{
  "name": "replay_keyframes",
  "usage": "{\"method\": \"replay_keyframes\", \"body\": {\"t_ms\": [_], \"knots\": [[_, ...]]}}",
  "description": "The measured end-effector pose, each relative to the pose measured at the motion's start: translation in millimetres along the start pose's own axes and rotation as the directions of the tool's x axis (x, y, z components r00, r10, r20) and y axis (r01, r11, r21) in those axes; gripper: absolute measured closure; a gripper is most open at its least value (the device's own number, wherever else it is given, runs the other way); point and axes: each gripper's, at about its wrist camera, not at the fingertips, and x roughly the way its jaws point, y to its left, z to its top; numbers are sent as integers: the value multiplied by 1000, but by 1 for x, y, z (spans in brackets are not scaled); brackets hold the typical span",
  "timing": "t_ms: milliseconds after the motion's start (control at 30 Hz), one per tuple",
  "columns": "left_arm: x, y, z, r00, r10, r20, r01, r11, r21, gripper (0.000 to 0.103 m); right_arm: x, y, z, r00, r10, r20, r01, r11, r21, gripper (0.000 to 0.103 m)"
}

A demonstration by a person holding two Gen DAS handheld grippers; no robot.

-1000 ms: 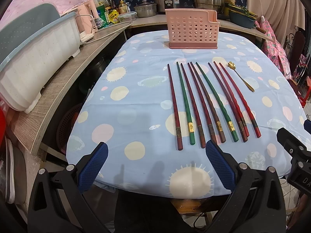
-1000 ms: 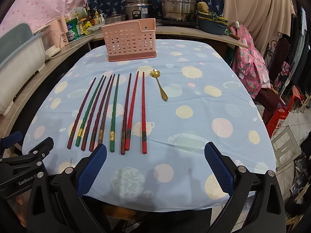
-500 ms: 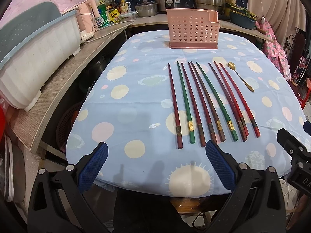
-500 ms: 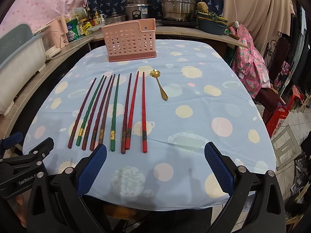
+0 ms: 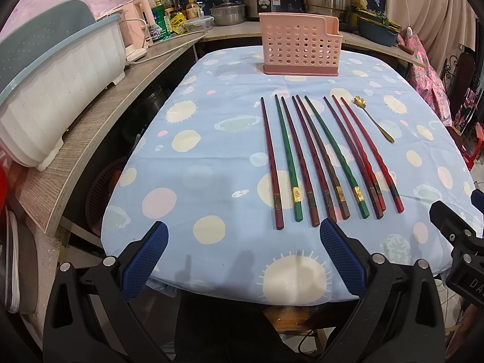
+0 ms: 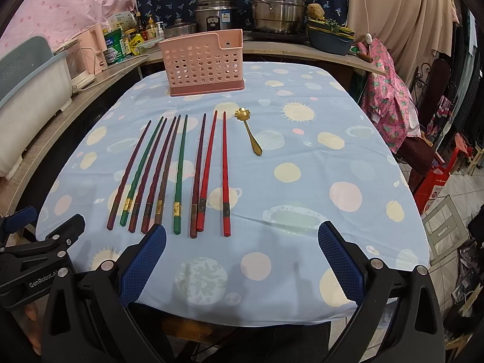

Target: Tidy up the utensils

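Nothing has moved in the past second: my left tool (image 5: 242,260) and right tool (image 6: 240,257) hang released; nine lacquered chopsticks (image 6: 178,172) and gold spoon (image 6: 249,133) lie before the empty pink perforated caddy (image 6: 202,63).

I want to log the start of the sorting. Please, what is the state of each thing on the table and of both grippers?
Left gripper: open, holding nothing.
Right gripper: open, holding nothing.
Pink holder: upright; contents cannot be seen.
Chopsticks: lying flat in a row, tips toward the holder.
Gold spoon: lying flat, right of the chopsticks, apart from them.
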Motion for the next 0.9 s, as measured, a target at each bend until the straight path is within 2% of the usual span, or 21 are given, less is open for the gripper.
{"method": "replay_keyframes", "body": {"t_ms": [900], "knots": [[-1,-1,0,1000,-3,-2,3,1000,-3,7,-1,0,-1,1000,0,2,0,1000,1,7]]}}
